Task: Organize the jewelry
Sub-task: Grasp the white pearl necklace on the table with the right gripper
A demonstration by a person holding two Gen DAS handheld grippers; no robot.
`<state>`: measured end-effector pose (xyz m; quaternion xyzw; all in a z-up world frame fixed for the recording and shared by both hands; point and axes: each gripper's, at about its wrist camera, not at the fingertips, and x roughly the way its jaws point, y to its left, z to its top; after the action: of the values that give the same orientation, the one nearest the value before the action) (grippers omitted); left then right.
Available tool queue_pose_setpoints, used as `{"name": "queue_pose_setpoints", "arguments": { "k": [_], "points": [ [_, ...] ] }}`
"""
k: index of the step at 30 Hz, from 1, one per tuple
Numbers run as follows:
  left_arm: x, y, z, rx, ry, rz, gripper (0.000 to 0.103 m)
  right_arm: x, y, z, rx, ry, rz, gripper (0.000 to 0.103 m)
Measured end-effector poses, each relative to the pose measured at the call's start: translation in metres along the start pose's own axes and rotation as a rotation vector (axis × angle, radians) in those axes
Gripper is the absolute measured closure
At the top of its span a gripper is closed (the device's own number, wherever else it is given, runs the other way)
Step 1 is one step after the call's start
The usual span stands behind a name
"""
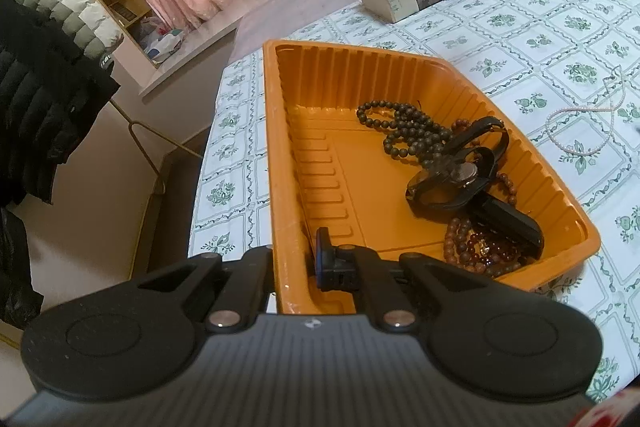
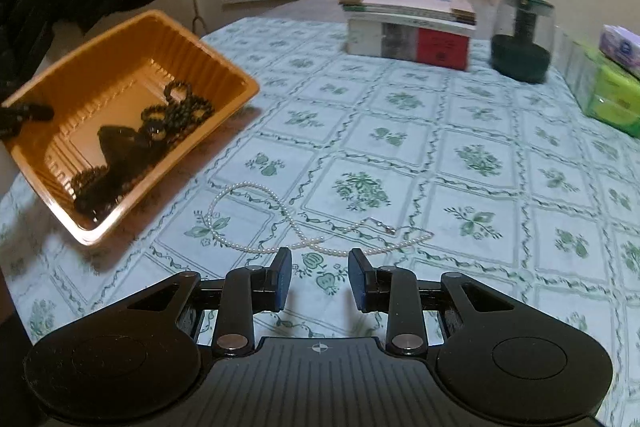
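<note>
An orange plastic tray point(image 1: 400, 67) holds dark bead strings point(image 1: 400, 131), a black watch point(image 1: 456, 175) and brown bead bracelets point(image 1: 476, 251). My left gripper point(image 1: 292, 263) is shut on the tray's near left rim and holds the tray tilted above the table; the tray also shows in the right wrist view point(image 2: 216, 67). A white pearl necklace point(image 2: 280, 227) lies loose on the tablecloth, also seen in the left wrist view point(image 1: 580, 123). My right gripper point(image 2: 320, 279) is open and empty, just short of the pearls.
A stack of books point(image 2: 408, 27), a dark green jar point(image 2: 520, 39) and tissue packs point(image 2: 608, 87) stand at the table's far side. A chair with a dark jacket point(image 1: 36, 99) is off the table's left edge.
</note>
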<state>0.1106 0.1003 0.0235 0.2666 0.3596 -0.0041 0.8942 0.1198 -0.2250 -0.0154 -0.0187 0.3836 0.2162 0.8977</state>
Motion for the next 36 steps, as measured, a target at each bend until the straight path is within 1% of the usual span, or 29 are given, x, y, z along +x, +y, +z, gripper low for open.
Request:
{"name": "queue_pose_setpoints", "arguments": {
  "k": [8, 15, 19, 20, 23, 26, 29, 33, 36],
  "points": [
    [-0.001, -0.001, 0.001, 0.01, 0.002, 0.003, 0.099, 0.034, 0.011, 0.013, -0.138, 0.036, 0.031, 0.072],
    [0.0, -0.001, 0.001, 0.009, 0.004, 0.002, 0.099, 0.058, 0.015, 0.024, -0.201, 0.062, 0.046, 0.076],
    [0.001, -0.001, 0.0, 0.009, 0.005, 0.003, 0.099, 0.069, 0.018, 0.027, -0.232, 0.087, 0.044, 0.086],
    [0.001, -0.001, 0.0, 0.009, 0.005, 0.002, 0.099, 0.072, 0.02, 0.026, -0.243, 0.095, 0.039, 0.089],
    [0.001, -0.001, 0.001, 0.007, 0.006, 0.003, 0.099, 0.077, 0.026, 0.022, -0.291, 0.106, 0.03, 0.096],
    [0.003, -0.001, 0.0, 0.005, 0.009, 0.003, 0.099, 0.077, 0.027, 0.02, -0.278, 0.107, 0.031, 0.101],
    [0.003, -0.001, 0.0, 0.006, 0.009, 0.003, 0.099, 0.072, 0.03, 0.021, -0.283, 0.1, 0.005, 0.101],
    [0.003, -0.001, 0.0, 0.005, 0.009, 0.003, 0.099, 0.047, 0.025, 0.034, -0.209, 0.03, -0.007, 0.102],
    [0.003, -0.001, 0.0, 0.006, 0.007, 0.004, 0.099, 0.022, 0.019, 0.048, -0.158, -0.029, 0.0, 0.102]
  ]
}}
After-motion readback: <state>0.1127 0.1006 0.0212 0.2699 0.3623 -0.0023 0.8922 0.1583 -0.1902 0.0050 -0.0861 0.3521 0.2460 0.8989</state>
